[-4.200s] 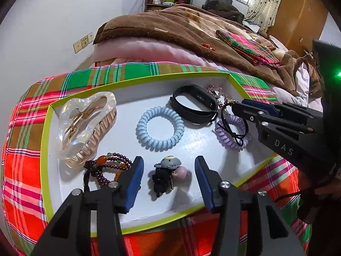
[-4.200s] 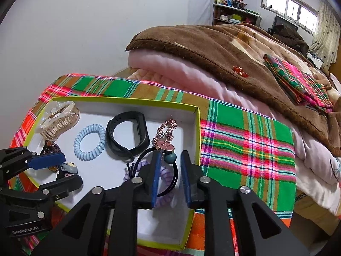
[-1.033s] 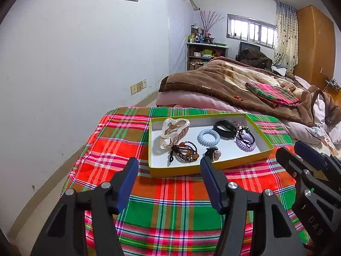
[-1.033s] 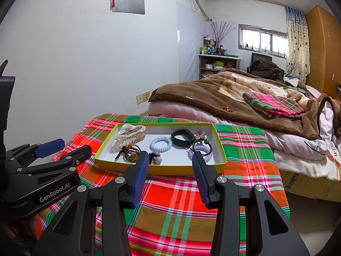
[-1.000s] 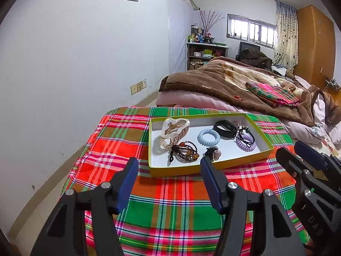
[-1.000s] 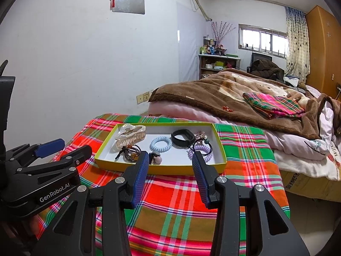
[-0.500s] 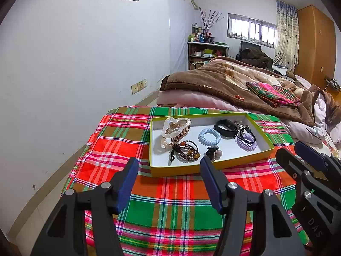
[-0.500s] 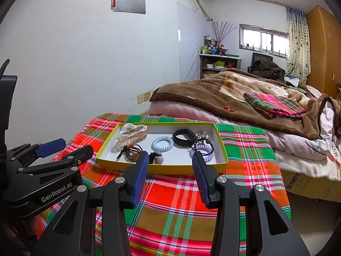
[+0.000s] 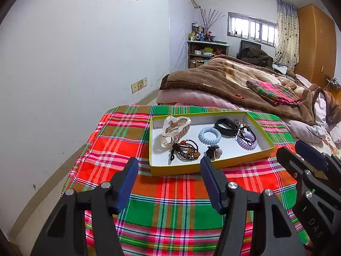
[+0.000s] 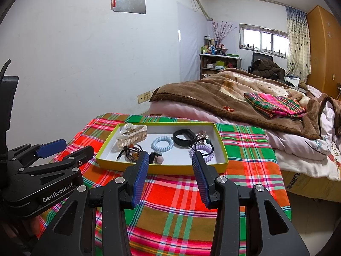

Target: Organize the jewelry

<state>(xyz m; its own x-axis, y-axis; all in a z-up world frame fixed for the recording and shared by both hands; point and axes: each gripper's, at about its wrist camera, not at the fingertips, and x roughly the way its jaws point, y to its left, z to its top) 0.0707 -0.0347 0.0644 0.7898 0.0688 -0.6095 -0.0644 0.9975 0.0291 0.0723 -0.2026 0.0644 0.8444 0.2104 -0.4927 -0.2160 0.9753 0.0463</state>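
Observation:
A shallow yellow-green box (image 9: 204,167) (image 10: 162,168) with a white floor rests on the plaid cloth. In it lie a pearly claw clip (image 9: 175,129) (image 10: 132,135), a dark bead bracelet (image 9: 186,148) (image 10: 132,151), a pale blue coil tie (image 9: 210,135) (image 10: 162,144), a black band (image 9: 226,126) (image 10: 184,137), a purple coil tie (image 9: 246,141) (image 10: 205,152) with a black elastic, and a small charm tie (image 9: 213,150) (image 10: 156,157). My left gripper (image 9: 168,176) (image 10: 64,147) and right gripper (image 10: 169,171) (image 9: 298,149) both hang open and empty, drawn back in front of the box.
The plaid cloth (image 9: 170,202) covers a small table beside a white wall (image 9: 64,74). Behind it stands a bed with a brown blanket (image 9: 223,79) and a folded plaid cloth (image 9: 272,92). A shelf (image 9: 204,51) and window are at the far end.
Since about four seconds ago both grippers have pulled back and up from the box, and the black elastic tie is left on the purple coil. Over the last second nothing has moved.

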